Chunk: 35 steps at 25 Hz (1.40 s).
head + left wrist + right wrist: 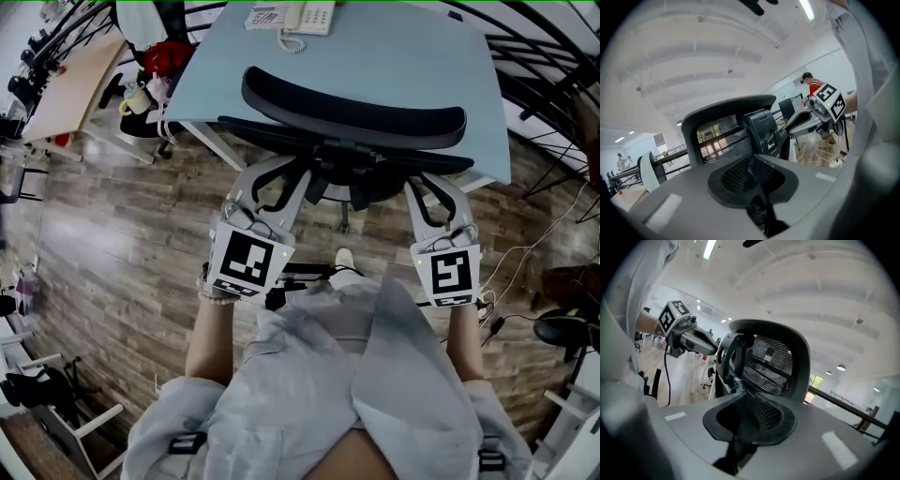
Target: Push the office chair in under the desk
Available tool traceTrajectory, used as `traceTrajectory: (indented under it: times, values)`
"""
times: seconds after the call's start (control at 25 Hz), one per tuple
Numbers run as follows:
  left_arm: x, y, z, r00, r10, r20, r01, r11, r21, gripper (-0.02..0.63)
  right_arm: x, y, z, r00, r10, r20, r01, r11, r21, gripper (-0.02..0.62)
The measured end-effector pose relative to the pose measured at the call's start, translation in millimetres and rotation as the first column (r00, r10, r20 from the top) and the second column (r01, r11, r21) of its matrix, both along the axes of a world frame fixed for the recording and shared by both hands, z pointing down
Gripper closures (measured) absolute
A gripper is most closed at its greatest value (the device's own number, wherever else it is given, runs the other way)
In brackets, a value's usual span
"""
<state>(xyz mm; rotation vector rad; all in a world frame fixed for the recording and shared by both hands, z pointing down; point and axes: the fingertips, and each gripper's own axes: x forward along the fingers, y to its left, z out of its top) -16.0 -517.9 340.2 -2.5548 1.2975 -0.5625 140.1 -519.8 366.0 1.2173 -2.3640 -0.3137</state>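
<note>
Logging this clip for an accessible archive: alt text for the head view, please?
From above, the person's left gripper and right gripper reach the back of a black office chair at a pale blue desk, jaw tips hidden under its backrest. A white telephone sits on the desk.

The right gripper fills the foreground, its two broad grey jaws drawn close together on the dark lower edge of the office chair, whose mesh back stands upright just beyond. At upper left the left gripper, with its marker cube, reaches to the chair's far side, above a wooden floor and a hanging black cable.
</note>
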Motion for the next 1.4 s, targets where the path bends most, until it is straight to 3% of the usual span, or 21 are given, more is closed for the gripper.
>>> traceTrajectory:
  times: [0.16, 0.4, 1.4]
  values:
    - [5, 0, 0, 0.998, 0.016, -0.060, -0.016, 1.000, -0.014, 0.594, 3, -2, 2, 0.997, 0.017, 0.075, -0.014, 0.999, -0.038, 0.560]
    - [9, 2, 12, 0.997, 0.031, -0.077, -0.034, 0.998, -0.048, 0.601, 8, -5, -1, 0.987, 0.057, 0.152, -0.051, 0.998, -0.042, 0.586]
    - [9, -8, 16, 0.994, 0.023, -0.105, -0.031, 0.997, -0.071, 0.601, 7, -11, 0, 0.989, 0.064, 0.130, -0.060, 0.997, -0.038, 0.588]
